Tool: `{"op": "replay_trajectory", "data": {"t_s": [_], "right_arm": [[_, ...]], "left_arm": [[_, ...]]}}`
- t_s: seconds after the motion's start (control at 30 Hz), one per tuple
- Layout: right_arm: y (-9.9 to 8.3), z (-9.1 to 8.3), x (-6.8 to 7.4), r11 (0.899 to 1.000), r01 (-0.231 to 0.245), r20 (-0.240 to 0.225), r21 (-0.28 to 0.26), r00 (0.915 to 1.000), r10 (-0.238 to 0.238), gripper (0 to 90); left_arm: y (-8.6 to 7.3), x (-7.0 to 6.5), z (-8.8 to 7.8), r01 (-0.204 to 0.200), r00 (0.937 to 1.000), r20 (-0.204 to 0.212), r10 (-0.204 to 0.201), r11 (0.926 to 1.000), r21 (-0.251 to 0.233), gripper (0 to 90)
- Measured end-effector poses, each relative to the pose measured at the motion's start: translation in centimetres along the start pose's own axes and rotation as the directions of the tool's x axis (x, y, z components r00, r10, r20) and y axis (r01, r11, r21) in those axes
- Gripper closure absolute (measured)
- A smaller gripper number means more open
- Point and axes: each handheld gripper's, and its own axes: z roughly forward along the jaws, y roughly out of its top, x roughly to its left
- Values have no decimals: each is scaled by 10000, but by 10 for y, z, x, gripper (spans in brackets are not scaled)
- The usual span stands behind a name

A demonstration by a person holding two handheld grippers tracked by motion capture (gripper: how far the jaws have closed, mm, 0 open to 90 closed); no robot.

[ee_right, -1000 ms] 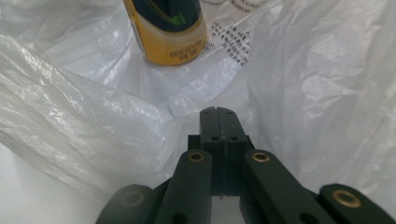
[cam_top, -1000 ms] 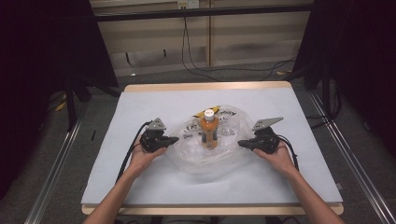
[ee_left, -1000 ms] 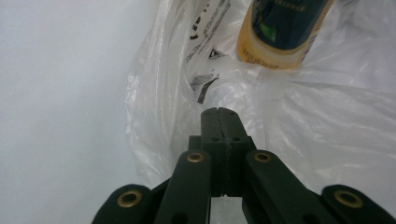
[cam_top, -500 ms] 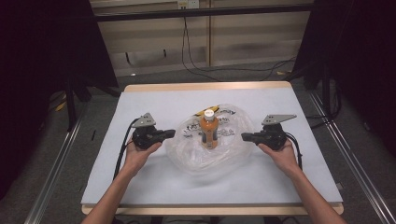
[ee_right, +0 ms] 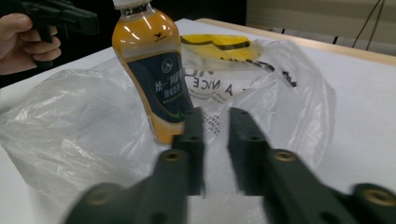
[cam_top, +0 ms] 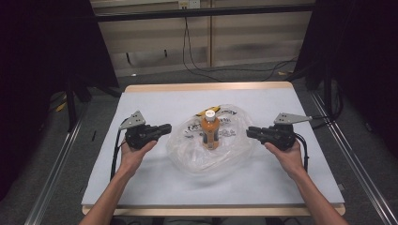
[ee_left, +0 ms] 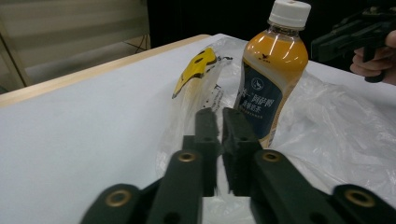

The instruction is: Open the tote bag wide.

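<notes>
Table (cam_top: 141, 187) under all. Clear plastic bag (cam_top: 197, 159) slumped between grippers, orange drink bottle (cam_top: 210, 131) upright inside. Left gripper (cam_top: 164, 130), right gripper (cam_top: 251, 132): jaws just cracked open, empty, beside bag. Step: bag released. Next: likely regrip bag's edges.

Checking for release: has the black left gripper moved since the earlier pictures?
Yes. The left gripper has drawn outward, away from the clear plastic bag, toward the table's left edge, its jaws just opening, nothing between them.

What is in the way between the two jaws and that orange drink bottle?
Just the clear plastic bag the bottle stands in: its crumpled film bulges between the bottle and both the left gripper and the right gripper. Otherwise nothing visible.
</notes>
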Motion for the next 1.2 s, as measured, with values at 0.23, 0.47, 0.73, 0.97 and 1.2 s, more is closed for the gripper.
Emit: {"op": "replay_trajectory", "data": {"t_s": [0.23,0.47,0.73,0.97,1.2], "right_arm": [[1,-8,13,9989,300,585,-365,9979,-279,312],[2,-18,26,9969,248,1102,-741,9938,-165,55],[-6,-33,29,9949,71,1320,-1008,9912,63,13],[-15,-47,34,9977,-130,1649,-663,9860,238,26],[-26,-65,45,9972,-215,1825,-716,9826,343,33]], "left_arm": [[1,-13,-11,-150,9994,-317,147,9999,-83,418],[0,-27,-20,-312,9973,-663,303,9994,-138,157],[-10,-32,-33,-226,9951,-962,242,9996,176,49],[-19,-39,-42,-83,9946,-1028,127,9990,431,33],[-32,-51,-56,-155,9910,-1324,216,9988,469,20]]}}
